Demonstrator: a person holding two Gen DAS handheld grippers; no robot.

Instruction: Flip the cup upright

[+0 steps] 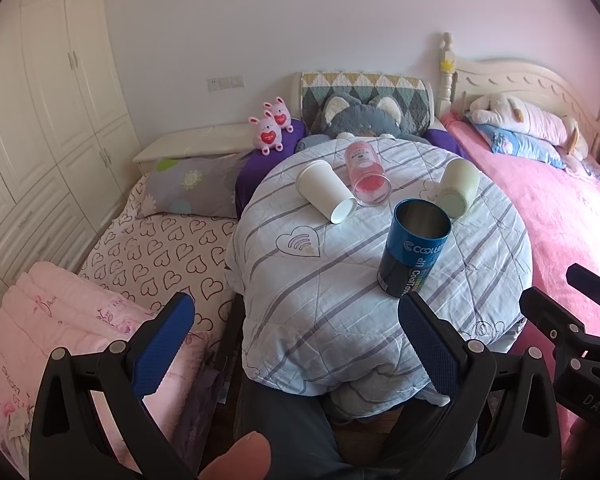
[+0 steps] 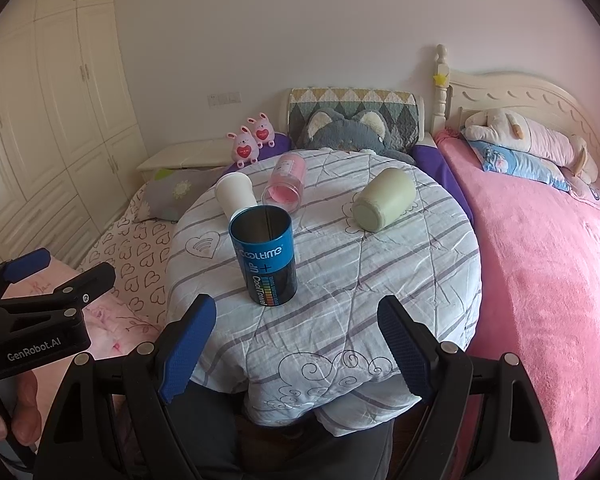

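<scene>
A blue Cooltime can (image 1: 414, 248) stands upright and open-topped on the round table (image 1: 340, 300); it also shows in the right wrist view (image 2: 266, 254). A white paper cup (image 1: 326, 191) (image 2: 236, 196), a pink clear cup (image 1: 366, 174) (image 2: 286, 184) and a pale green cup (image 1: 458, 187) (image 2: 384, 199) lie on their sides behind it. My left gripper (image 1: 296, 344) is open and empty at the table's near edge. My right gripper (image 2: 296, 344) is open and empty just in front of the can.
The table wears a striped quilt (image 2: 360, 280). A heart-print bed (image 1: 160, 252) lies left, a pink bed (image 2: 540, 260) right. A grey cat plush (image 1: 360, 120) and pink bunny toys (image 1: 272, 128) sit behind. White wardrobes (image 1: 40, 120) fill the left wall.
</scene>
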